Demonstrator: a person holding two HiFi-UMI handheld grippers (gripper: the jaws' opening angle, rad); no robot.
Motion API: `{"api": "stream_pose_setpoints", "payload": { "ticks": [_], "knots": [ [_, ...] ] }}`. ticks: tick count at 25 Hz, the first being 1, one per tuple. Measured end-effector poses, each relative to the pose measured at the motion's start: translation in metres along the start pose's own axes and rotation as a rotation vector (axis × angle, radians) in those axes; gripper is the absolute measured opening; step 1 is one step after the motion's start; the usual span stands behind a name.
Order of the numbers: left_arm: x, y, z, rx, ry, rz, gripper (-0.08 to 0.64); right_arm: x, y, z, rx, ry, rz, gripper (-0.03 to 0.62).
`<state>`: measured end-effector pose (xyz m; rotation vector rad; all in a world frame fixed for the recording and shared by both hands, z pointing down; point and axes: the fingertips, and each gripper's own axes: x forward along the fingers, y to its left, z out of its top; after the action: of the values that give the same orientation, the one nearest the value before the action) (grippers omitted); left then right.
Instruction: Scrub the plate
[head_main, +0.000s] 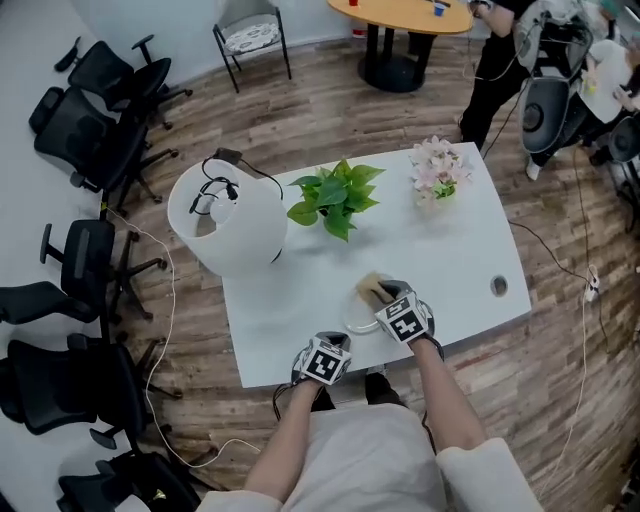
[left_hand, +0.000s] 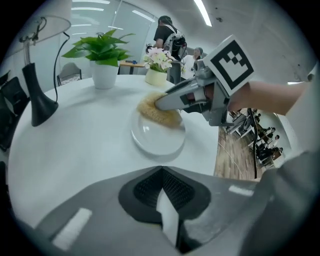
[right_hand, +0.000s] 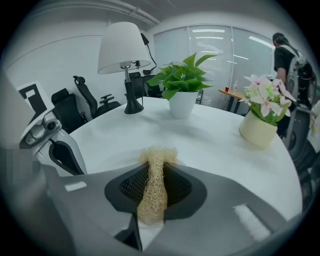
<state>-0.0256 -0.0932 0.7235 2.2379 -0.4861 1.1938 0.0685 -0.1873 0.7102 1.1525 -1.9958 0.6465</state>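
A small white plate (head_main: 358, 318) lies near the front edge of the white table (head_main: 450, 250). My right gripper (head_main: 383, 297) is over the plate's far side, shut on a tan loofah sponge (head_main: 372, 288). In the left gripper view the sponge (left_hand: 159, 113) rests on the far rim of the plate (left_hand: 157, 139), held by the right gripper (left_hand: 165, 102). The right gripper view shows the sponge (right_hand: 152, 185) pinched between the jaws of my right gripper (right_hand: 155, 165); the plate is hidden beneath. My left gripper (head_main: 327, 345), seen also in its own view (left_hand: 161, 170), hangs shut and empty just in front of the plate.
A white lamp (head_main: 228, 215) stands at the table's left end, a green potted plant (head_main: 335, 200) at the middle back, a flower pot (head_main: 437, 170) at the back right. A cable hole (head_main: 499, 286) is at the right. Office chairs (head_main: 95, 120) line the left.
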Motion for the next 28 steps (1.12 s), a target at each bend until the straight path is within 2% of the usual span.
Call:
{"api": "stream_pose_setpoints", "payload": {
  "ticks": [7,14,19,25,28],
  "knots": [
    [0.002,0.001,0.001,0.057,0.024,-0.092,0.001,0.0,0.016,-0.001,0.07,-0.011,-0.059,0.1],
    [-0.002,0.012,0.01,0.028,0.01,-0.086,0.001,-0.002,0.042,-0.004,0.091,-0.005,-0.057,0.101],
    [-0.001,0.011,0.009,0.062,0.021,-0.104,0.001,-0.002,0.06,-0.004,0.109,-0.001,-0.044,0.1],
    [-0.003,0.011,0.011,0.093,0.024,-0.121,0.001,-0.004,0.083,-0.002,0.21,-0.02,0.028,0.1],
    [-0.001,0.008,0.012,0.115,0.024,-0.132,0.001,-0.006,0.083,-0.004,0.234,-0.027,0.019,0.1]
  ]
}}
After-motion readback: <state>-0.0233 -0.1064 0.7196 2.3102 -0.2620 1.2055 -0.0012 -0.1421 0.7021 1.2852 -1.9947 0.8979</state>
